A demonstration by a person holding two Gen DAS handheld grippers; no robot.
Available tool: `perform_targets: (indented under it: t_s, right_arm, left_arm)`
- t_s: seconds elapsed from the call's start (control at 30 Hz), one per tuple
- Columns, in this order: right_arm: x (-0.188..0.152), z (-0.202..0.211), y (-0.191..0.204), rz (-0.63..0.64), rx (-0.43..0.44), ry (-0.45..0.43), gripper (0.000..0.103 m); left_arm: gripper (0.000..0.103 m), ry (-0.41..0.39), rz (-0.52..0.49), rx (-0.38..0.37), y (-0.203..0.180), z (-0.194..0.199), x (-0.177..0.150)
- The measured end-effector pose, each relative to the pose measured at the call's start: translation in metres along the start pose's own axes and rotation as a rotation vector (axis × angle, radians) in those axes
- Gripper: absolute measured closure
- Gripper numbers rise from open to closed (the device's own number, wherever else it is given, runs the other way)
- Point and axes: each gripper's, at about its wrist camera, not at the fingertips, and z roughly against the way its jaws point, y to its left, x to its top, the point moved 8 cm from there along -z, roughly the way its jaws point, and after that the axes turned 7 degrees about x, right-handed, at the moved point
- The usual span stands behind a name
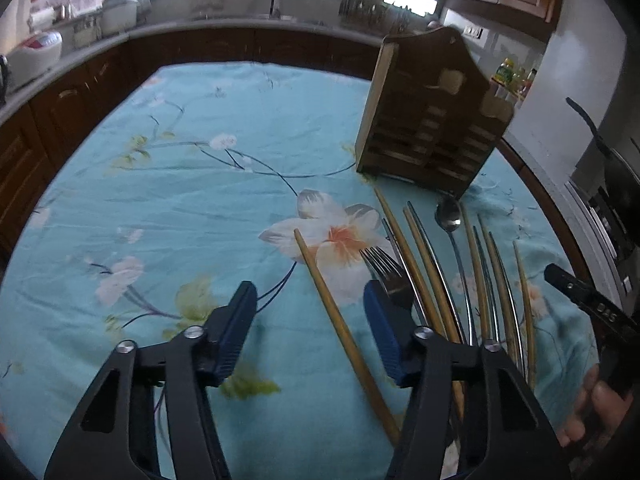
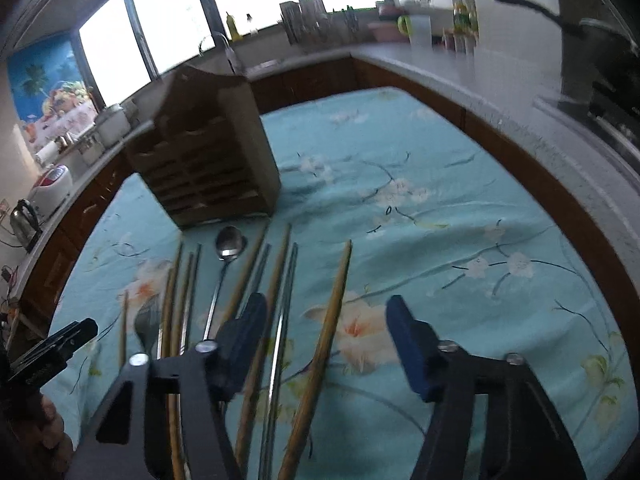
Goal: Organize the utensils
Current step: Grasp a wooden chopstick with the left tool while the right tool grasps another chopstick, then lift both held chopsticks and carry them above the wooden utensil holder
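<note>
Left gripper (image 1: pixel 310 300): jaws partly apart, nothing clamped, poised over the desk (image 1: pixel 180 208). One bamboo chopstick (image 1: pixel 340 328) lying on the cloth in the gap between the jaws, touching neither pad as far as visible. Fork (image 1: pixel 384 268) just beyond the right-hand pad.

Right gripper (image 2: pixel 326 312): jaws partly apart, nothing clamped. Thick bamboo chopstick (image 2: pixel 324 344) and a steel one (image 2: pixel 282 320) lying lengthwise in the gap, flat on the cloth.

Remaining utensils spread in a fan near the wooden rack (image 1: pixel 432 120): spoon (image 1: pixel 448 214) with its bowl nearest the rack base, further chopsticks on both sides. Rack upright on the desk, just beyond the utensil tips.
</note>
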Motion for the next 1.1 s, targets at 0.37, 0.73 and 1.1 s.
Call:
perform_targets:
  t_s: [0.37, 0.73, 1.1]
  right_arm:
    - [0.008, -0.054, -0.014, 0.051, -0.099, 0.123, 0.072]
    - [0.008, -0.053, 0.001, 0.061, -0.023, 0.109, 0.097]
    - [0.032, 0.032, 0.042, 0.057, 0.148, -0.035, 0.097]
  left_arm:
    - [0.087, 0.103, -0.088, 0.049, -0.015, -0.044, 0.011]
    - [0.098, 0.079, -0.097, -0.044, -0.028, -0.029, 0.008]
    - [0.098, -0.067, -0.069, -0.208, -0.034, 0.058, 0.035]
